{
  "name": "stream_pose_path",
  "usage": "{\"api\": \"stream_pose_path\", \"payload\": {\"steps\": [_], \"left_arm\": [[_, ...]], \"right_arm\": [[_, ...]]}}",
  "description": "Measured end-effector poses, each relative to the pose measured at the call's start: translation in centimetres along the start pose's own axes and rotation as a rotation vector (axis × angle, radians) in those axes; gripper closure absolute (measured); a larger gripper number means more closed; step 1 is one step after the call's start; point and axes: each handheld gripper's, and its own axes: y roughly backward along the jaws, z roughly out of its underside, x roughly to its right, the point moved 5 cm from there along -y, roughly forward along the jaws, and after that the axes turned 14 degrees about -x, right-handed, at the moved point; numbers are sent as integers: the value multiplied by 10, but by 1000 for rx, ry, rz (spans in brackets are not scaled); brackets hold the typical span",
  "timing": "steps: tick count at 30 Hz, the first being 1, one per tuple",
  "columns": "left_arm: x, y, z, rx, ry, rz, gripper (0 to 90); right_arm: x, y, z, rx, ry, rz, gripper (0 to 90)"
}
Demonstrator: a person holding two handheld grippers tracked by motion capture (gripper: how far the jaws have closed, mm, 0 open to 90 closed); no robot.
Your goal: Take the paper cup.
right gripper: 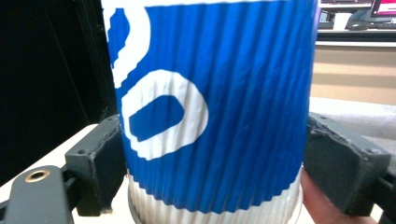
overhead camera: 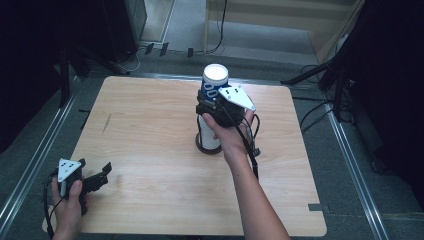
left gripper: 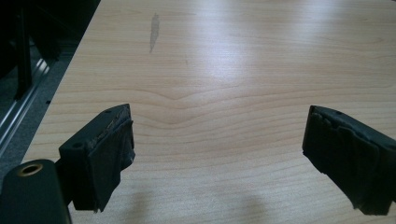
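Standing just above the centre of the high view, a stack of cups (overhead camera: pixel 212 105) rises from the wooden table (overhead camera: pixel 150 125). Its top cup (overhead camera: pixel 215 80) is blue with white markings and a white rim; the lower part of the stack is white and ribbed, and its foot looks dark, though that part is too small to make out well. The right gripper (overhead camera: pixel 210 102) is held against the stack by the person's right hand (overhead camera: pixel 227 127), whose forearm runs down to the bottom edge right of centre. In the right gripper view the blue ribbed wall of the top cup (right gripper: pixel 210 107) stands between the two black jaws, which press on it from both sides, closed as far as the cup allows. A white ribbed band shows under the blue at the bottom of that frame.

At the lower left of the high view, the left hand (overhead camera: pixel 67 200) holds the left gripper (overhead camera: pixel 102 172) near the table's edge. In the left gripper view the left gripper (left gripper: pixel 215 154) has its jaws spread wide apart, with bare wood between them and nothing gripped.
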Motion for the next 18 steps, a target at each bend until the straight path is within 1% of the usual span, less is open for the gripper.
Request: {"api": "stream_pose_path", "payload": {"steps": [2,3,5,7,18], "left_arm": [[0,0,0,-1,-2,-1,96],[0,0,0,-1,-4,-2,97],[0,0,0,-1,-4,-3,96],[0,0,0,-3,-5,-3,96],[1,0,0,-2,-10,-2,96]], "right_arm": [[0,0,0,0,3,2,146],[0,0,0,-1,16,-3,167],[0,0,1,-1,22,-7,170],[0,0,1,-4,18,-15,172],[-1,2,-3,-9,22,-13,180]]}}
